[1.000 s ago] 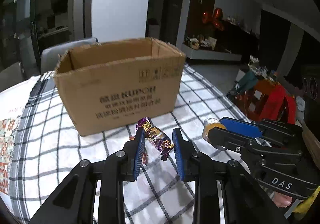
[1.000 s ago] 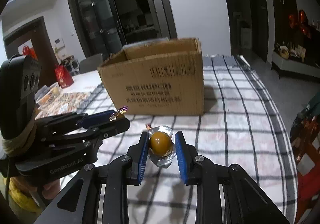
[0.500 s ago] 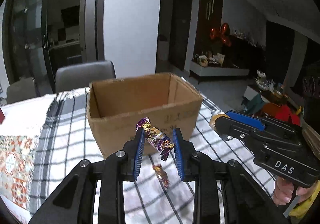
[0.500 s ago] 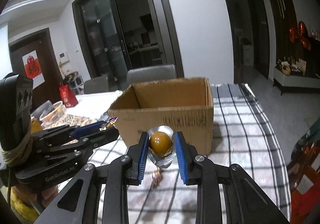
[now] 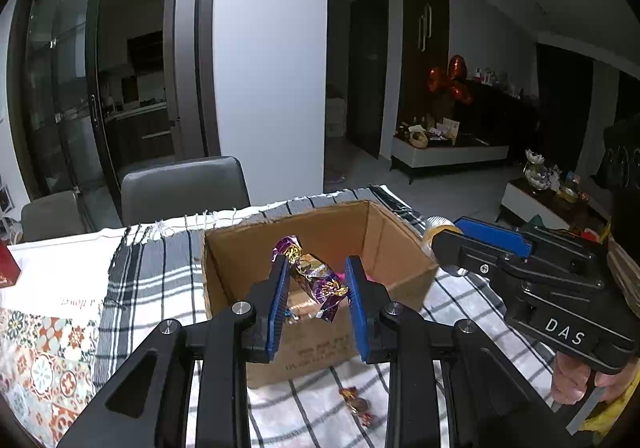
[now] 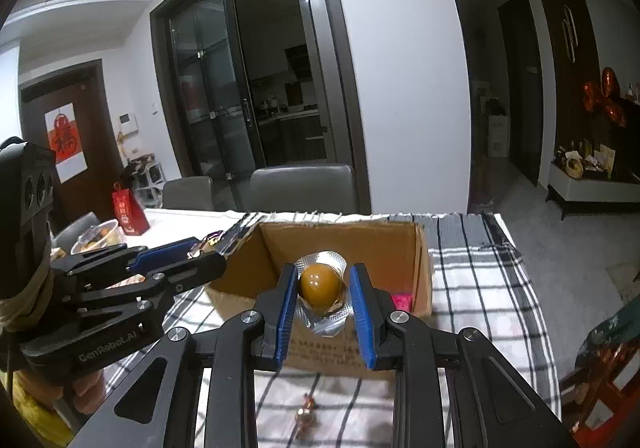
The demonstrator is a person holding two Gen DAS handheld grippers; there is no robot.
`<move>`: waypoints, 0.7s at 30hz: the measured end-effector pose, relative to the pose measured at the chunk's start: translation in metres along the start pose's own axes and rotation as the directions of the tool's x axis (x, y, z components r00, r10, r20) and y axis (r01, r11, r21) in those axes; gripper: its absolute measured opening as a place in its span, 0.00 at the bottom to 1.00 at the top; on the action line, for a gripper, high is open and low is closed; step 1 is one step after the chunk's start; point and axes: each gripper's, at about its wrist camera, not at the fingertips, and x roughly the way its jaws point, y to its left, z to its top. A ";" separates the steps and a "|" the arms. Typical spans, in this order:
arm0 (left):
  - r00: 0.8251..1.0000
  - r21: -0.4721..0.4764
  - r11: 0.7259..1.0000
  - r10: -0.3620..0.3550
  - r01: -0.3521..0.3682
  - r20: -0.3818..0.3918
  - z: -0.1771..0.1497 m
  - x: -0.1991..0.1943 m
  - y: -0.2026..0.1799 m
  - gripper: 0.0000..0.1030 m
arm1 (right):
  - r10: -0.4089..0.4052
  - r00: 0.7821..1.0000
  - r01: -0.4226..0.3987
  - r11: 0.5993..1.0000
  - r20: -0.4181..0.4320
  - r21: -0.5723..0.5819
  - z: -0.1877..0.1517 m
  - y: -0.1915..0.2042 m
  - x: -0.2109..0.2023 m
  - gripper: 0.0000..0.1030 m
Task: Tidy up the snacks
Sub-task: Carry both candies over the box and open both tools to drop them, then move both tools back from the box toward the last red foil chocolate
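The left gripper (image 5: pixel 316 298) is clamped on a purple-and-gold foil-wrapped candy (image 5: pixel 314 278), which sits skewed between the blue pads with one twisted end poking up toward 11 o'clock. The right gripper (image 6: pixel 323 298) is clamped on a round amber sweet in a silver foil blister (image 6: pixel 321 286). Both hang in front of the open cardboard box (image 5: pixel 400 248) on the checked tablecloth (image 5: pixel 140 280), each gripper tilted down toward the box mouth; in the left wrist view the right gripper (image 5: pixel 460 238) shows at 3 o'clock of the box, level with its rim. Something pink (image 6: pixel 401 302) already lies inside, against the near right corner. One small wrapped candy (image 5: pixel 356 406) lies on the cloth at 6 o'clock of the box, outside it. The risks, as I judge them: the purple candy is pinched mainly by loose wrapper, so it could slip or swing out before it is over the opening. The blister's thin foil edge may crumple and let the round sweet twist free. Letting go too near the front wall could bounce either snack back onto the cloth. With the two grippers so close side by side, they could knock each other or nudge the light box.
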 end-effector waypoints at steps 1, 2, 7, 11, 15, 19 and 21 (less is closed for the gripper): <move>1.000 -0.001 1.000 0.000 0.000 -0.006 0.002 0.004 0.002 0.27 | -0.008 1.000 0.008 1.000 0.000 -0.003 0.003 -0.001 0.004 0.27; 1.000 -0.003 1.000 0.004 -0.004 -0.012 0.005 0.009 0.005 0.28 | -0.011 1.000 0.011 1.000 -0.003 -0.007 0.005 -0.001 0.007 0.27; 0.999 -0.017 1.000 0.003 -0.004 -0.032 0.015 0.028 0.013 0.29 | -0.035 0.999 0.035 0.999 -0.020 -0.006 0.016 -0.008 0.025 0.27; 0.998 -0.022 0.999 0.039 -0.040 -0.044 0.021 0.039 0.016 0.47 | -0.045 0.998 0.045 0.999 -0.043 0.003 0.024 -0.011 0.038 0.33; 0.998 -0.033 0.998 0.049 -0.050 -0.036 0.018 0.035 0.018 0.57 | -0.072 0.997 0.072 0.997 -0.036 0.003 0.023 -0.011 0.037 0.54; 0.996 -0.021 0.996 0.082 -0.082 -0.034 0.012 0.026 0.017 0.66 | -0.066 0.997 0.067 0.998 -0.044 0.006 0.015 -0.010 0.031 0.54; 0.994 -0.013 0.995 0.102 -0.103 -0.026 0.008 0.018 0.013 0.70 | -0.069 0.996 0.070 0.997 -0.052 0.015 0.011 -0.009 0.028 0.54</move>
